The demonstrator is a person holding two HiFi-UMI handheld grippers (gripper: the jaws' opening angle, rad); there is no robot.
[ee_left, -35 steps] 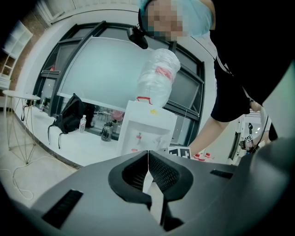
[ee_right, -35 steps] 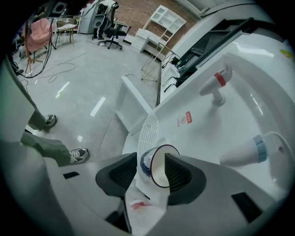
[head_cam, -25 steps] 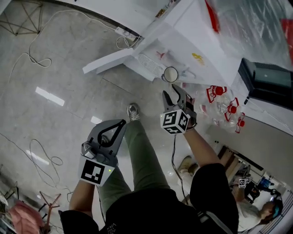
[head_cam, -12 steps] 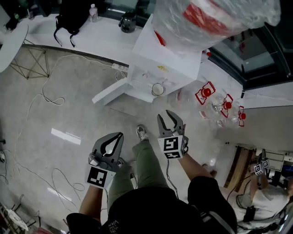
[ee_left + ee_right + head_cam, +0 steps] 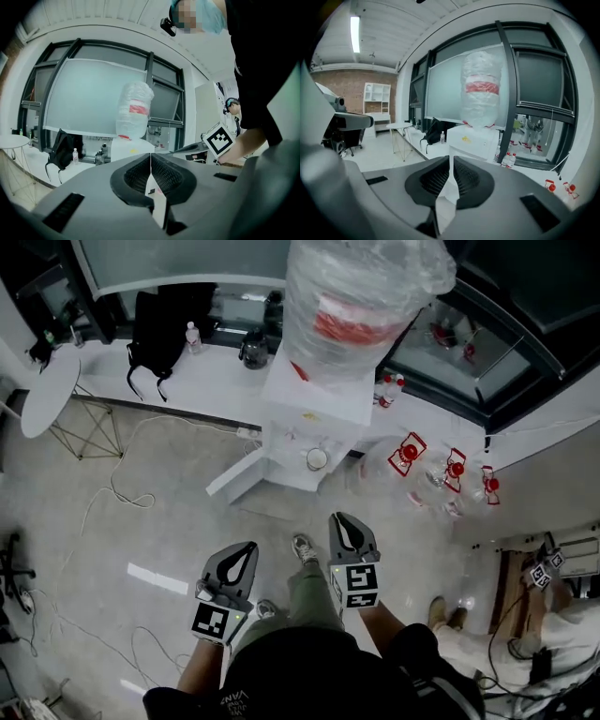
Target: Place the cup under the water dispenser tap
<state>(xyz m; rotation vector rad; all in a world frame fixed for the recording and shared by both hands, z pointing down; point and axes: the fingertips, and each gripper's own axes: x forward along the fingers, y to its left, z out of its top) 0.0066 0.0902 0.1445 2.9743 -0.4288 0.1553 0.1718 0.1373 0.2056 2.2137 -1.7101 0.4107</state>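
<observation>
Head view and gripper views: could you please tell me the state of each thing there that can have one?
Cup: upright in the dispenser bay, held by nothing.
Left gripper: shut, empty.
Right gripper: jaws have just been closing, now shut, empty.
Water jug: atop the dispenser, wrapped in plastic.

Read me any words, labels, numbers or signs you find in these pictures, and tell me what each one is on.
No text reads clearly.
Red label on the water jug: blurred, unreadable.
Yellow mark on the dispenser: too small.
Red labels on the floor bottles: too small.
White print on the shirt: too blurred.
Square markers: patterns, no letters.
</observation>
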